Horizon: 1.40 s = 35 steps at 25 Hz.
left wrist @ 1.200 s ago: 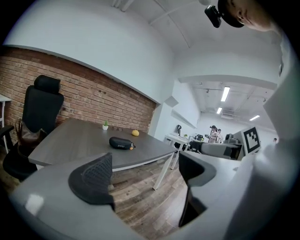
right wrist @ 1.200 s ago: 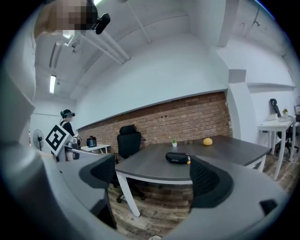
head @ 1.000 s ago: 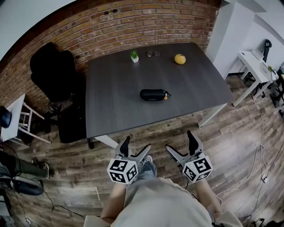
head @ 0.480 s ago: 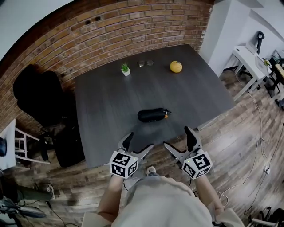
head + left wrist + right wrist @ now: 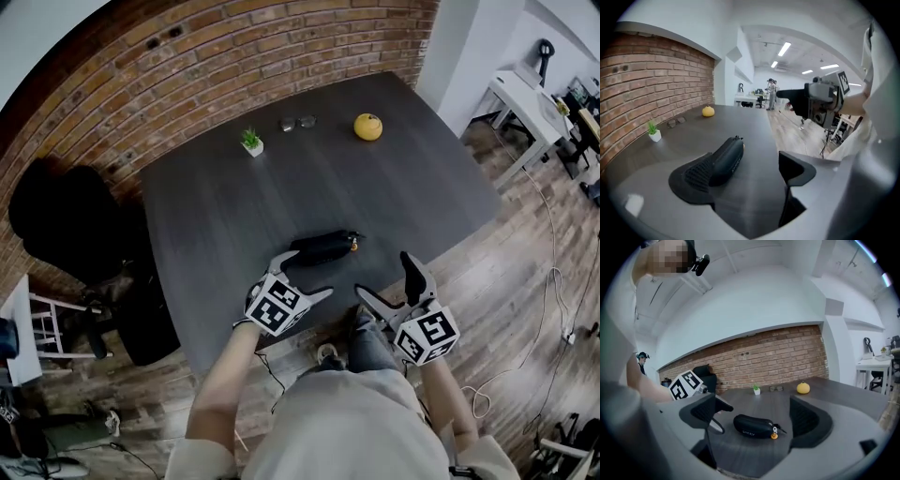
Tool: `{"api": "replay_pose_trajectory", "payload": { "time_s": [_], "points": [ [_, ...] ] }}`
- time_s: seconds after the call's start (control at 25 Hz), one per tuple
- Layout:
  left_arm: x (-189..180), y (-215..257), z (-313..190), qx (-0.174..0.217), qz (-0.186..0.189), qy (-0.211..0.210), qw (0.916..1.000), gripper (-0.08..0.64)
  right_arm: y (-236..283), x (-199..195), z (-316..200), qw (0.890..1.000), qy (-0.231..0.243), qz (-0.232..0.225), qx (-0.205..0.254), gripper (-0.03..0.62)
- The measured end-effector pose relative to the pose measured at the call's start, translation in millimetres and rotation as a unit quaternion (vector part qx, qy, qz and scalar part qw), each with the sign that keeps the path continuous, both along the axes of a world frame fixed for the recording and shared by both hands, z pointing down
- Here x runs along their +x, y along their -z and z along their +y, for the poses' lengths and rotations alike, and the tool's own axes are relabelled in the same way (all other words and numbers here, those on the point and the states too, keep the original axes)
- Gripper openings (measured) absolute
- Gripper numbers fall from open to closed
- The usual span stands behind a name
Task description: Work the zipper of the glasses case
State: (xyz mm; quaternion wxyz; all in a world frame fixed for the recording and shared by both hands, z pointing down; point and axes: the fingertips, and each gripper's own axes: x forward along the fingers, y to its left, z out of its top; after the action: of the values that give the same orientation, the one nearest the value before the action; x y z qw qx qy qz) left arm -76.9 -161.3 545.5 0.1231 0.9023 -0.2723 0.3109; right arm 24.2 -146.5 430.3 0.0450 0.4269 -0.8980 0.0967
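The black glasses case (image 5: pixel 323 247) lies near the front edge of the dark table (image 5: pixel 225 216), its zipper pull with an orange bead (image 5: pixel 354 247) at its right end. My left gripper (image 5: pixel 309 274) is open over the table edge, with one fingertip beside the case's left end. In the left gripper view the case (image 5: pixel 726 158) lies just ahead, close to the left pad (image 5: pixel 693 176); contact is unclear. My right gripper (image 5: pixel 382 275) hangs open off the table's front edge, right of the case. Between its jaws the case (image 5: pixel 752 425) and bead (image 5: pixel 774 435) show farther off.
At the table's far side stand a small potted plant (image 5: pixel 250 141), a pair of glasses (image 5: pixel 297 122) and a yellow-orange fruit (image 5: pixel 368 126). A black chair (image 5: pixel 66 220) is at the table's left, a white desk (image 5: pixel 525 103) far right. A brick wall backs the table.
The person has stepped up to the table. My left gripper went forward over the front edge to the case's left end. The right gripper stayed near the edge.
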Motion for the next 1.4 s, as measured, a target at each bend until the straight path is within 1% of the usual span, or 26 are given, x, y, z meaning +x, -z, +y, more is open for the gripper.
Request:
{"api": "replay_pose_trajectory", "payload": {
  "time_s": [0.08, 0.16, 0.24, 0.32, 0.4, 0.52, 0.68, 0.76, 0.84, 0.88, 1.0, 1.08, 1.12, 1.24, 1.32, 1.4],
  "points": [
    [5.1, -17.5, -11.1, -0.010, -0.041, -0.034, 0.9985, 0.430, -3.3, 3.9, -8.0, 1.000, -0.004, 0.001, -0.003, 0.463],
    [9.3, -34.0, -23.4, -0.013, -0.086, -0.062, 0.9943, 0.430, -9.1, 7.1, -15.0, 1.000, -0.005, 0.001, -0.010, 0.463],
    [14.0, -47.4, -35.8, -0.008, -0.129, -0.090, 0.9875, 0.430, -17.8, 9.5, -20.5, 1.000, -0.003, 0.001, -0.020, 0.463],
    [18.9, -58.9, -45.0, -0.010, -0.165, -0.121, 0.9788, 0.430, -26.4, 11.0, -24.9, 1.000, 0.001, -0.001, -0.031, 0.463],
    [23.2, -70.5, -52.3, -0.014, -0.200, -0.154, 0.9674, 0.430, -33.2, 12.1, -30.0, 0.999, 0.005, -0.002, -0.040, 0.463],
    [28.3, -88.2, -61.8, -0.025, -0.253, -0.198, 0.9467, 0.430, -41.2, 12.0, -38.7, 0.999, 0.015, -0.004, -0.050, 0.463],
    [37.1, -109.5, -66.9, -0.055, -0.304, -0.244, 0.9194, 0.428, -49.1, 13.1, -48.3, 0.998, 0.025, -0.007, -0.061, 0.463],
    [39.3, -118.2, -66.7, -0.065, -0.321, -0.259, 0.9087, 0.419, -51.6, 14.0, -52.5, 0.998, 0.028, -0.010, -0.064, 0.463],
    [39.4, -123.9, -66.2, -0.070, -0.333, -0.266, 0.9020, 0.384, -52.7, 15.8, -55.1, 0.997, 0.029, -0.012, -0.066, 0.463],
    [39.5, -125.3, -66.5, -0.071, -0.335, -0.266, 0.9009, 0.359, -53.0, 17.1, -56.1, 0.997, 0.028, -0.013, -0.067, 0.463],
    [39.2, -127.1, -70.7, -0.072, -0.338, -0.262, 0.9012, 0.339, -55.6, 21.5, -59.6, 0.997, 0.026, -0.014, -0.069, 0.462],
    [37.3, -129.7, -73.8, -0.063, -0.344, -0.257, 0.9009, 0.318, -57.3, 23.3, -59.3, 0.997, 0.025, -0.015, -0.071, 0.463],
    [36.4, -130.6, -75.0, -0.060, -0.344, -0.253, 0.9022, 0.296, -57.6, 23.6, -58.4, 0.997, 0.025, -0.015, -0.071, 0.463],
    [34.9, -129.1, -76.9, -0.061, -0.334, -0.234, 0.9111, 0.281, -57.1, 24.1, -55.0, 0.997, 0.025, -0.014, -0.070, 0.463],
    [32.4, -126.6, -77.5, -0.056, -0.328, -0.225, 0.9157, 0.273, -56.5, 24.1, -52.9, 0.997, 0.026, -0.012, -0.070, 0.463],
    [30.9, -120.6, -77.1, -0.055, -0.313, -0.214, 0.9238, 0.271, -54.5, 23.9, -52.3, 0.997, 0.029, -0.008, -0.068, 0.463]
  ]
}}
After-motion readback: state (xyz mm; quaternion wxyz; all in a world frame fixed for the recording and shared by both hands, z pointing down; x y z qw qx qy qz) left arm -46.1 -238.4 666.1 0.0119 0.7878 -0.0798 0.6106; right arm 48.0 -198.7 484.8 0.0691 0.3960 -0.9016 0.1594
